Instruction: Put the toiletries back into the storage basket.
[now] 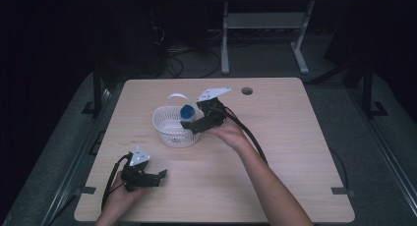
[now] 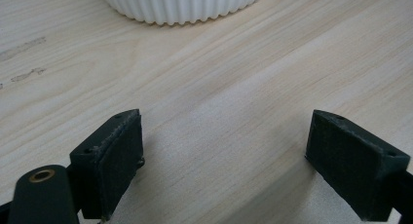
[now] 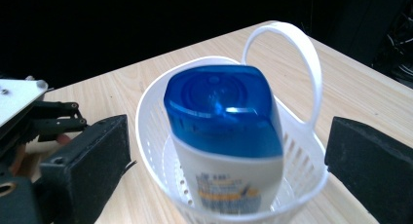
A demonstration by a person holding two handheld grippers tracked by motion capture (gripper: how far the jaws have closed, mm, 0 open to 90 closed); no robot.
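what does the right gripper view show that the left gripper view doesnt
Right gripper view: a bottle with a blue cap standing inside the white basket, the basket's looped handle, and the right tool open on either side of the bottle. Left gripper view: the left tool open over bare table. Both share the ribbed white basket and the light wood table.

Left gripper [image 1: 162, 174] low, jaws apart, right gripper [image 1: 189, 125] raised, jaws wide

bottle [image 3: 226, 151]: base hidden inside basket [image 3: 151, 136], label print too blurred to read | basket [image 2: 182, 5]: cut off at 12 o'clock edge, left gripper view
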